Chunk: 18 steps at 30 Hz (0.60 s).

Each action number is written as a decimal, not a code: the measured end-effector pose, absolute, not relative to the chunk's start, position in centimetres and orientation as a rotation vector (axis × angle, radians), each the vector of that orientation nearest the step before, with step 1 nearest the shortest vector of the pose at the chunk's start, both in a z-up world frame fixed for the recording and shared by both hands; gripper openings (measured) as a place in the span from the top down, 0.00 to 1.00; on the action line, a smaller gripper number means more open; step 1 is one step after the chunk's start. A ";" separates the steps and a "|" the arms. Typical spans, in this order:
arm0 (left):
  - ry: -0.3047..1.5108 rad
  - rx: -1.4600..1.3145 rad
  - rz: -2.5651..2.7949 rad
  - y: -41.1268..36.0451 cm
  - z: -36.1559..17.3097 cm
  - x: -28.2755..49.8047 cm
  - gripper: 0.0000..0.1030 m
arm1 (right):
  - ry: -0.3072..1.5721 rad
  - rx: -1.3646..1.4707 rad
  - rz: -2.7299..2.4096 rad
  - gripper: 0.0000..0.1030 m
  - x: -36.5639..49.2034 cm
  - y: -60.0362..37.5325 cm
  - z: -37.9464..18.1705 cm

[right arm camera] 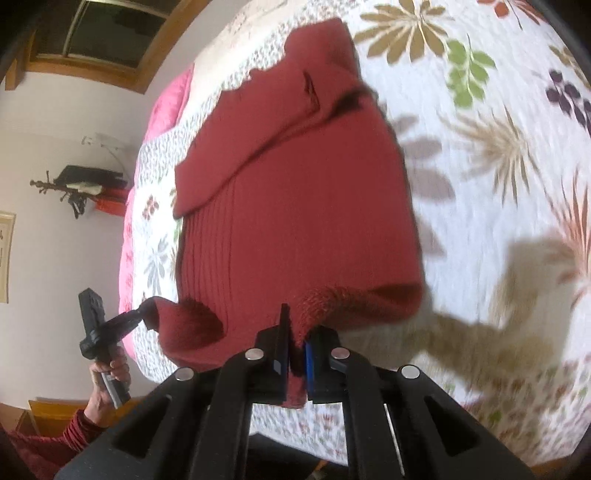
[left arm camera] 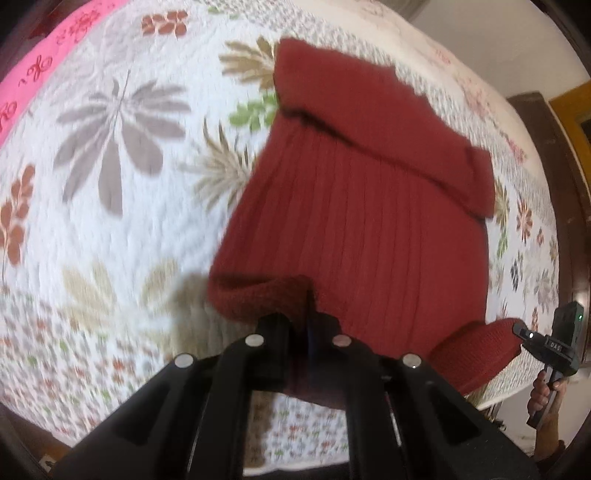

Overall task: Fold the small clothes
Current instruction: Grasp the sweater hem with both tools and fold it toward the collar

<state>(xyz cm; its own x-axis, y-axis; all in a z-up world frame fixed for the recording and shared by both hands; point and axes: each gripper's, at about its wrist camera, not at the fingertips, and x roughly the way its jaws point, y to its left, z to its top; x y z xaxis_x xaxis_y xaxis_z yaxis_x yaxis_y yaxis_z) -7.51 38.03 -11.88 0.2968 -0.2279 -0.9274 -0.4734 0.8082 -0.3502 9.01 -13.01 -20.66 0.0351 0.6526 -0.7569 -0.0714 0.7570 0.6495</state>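
Observation:
A dark red ribbed knit sweater (left arm camera: 362, 221) lies on the floral quilt (left arm camera: 129, 221), one sleeve folded across its upper body. My left gripper (left arm camera: 308, 321) is shut on the left corner of the hem, which is raised off the bed. In the same view my right gripper (left arm camera: 519, 330) pinches the other hem corner at the right edge. In the right wrist view the sweater (right arm camera: 295, 203) stretches away from my right gripper (right arm camera: 295, 350), shut on the fuzzy hem between its blue pads. The left gripper (right arm camera: 146, 314) holds the far hem corner, a hand (right arm camera: 110, 373) on its handle.
The quilt (right arm camera: 480, 184) covers the bed all around the sweater. A pink sheet (left arm camera: 55, 44) runs along the far edge. Dark wooden furniture (left arm camera: 554, 166) stands beside the bed. A wall shelf (right arm camera: 88, 184) and a wood-framed window (right arm camera: 110, 33) are beyond the bed.

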 end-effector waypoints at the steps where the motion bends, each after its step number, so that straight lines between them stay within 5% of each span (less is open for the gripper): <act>1: 1.281 -0.654 0.188 38.3 -12.1 -6.7 0.94 | 1.440 0.517 0.592 0.94 9.7 -13.0 -20.8; 13: 1.349 -0.651 0.260 40.0 -16.3 2.1 0.94 | 1.529 0.560 0.508 0.93 19.9 -11.5 -25.7; 17: 1.360 -0.768 0.245 41.4 -16.9 2.6 0.78 | 1.553 0.502 0.494 0.72 21.0 -11.3 -25.9; 18: 1.353 -0.776 0.248 41.6 -16.6 2.5 0.62 | 1.535 0.492 0.490 0.69 21.0 -11.7 -25.5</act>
<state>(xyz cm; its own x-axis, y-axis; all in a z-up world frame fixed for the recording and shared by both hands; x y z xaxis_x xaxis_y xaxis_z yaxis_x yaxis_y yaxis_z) 2.52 41.64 -16.58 0.2351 -0.2674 -0.9345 -0.5816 0.7316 -0.3556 20.99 -11.65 -25.49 -0.0184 0.5854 -0.8105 0.0076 0.8107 0.5854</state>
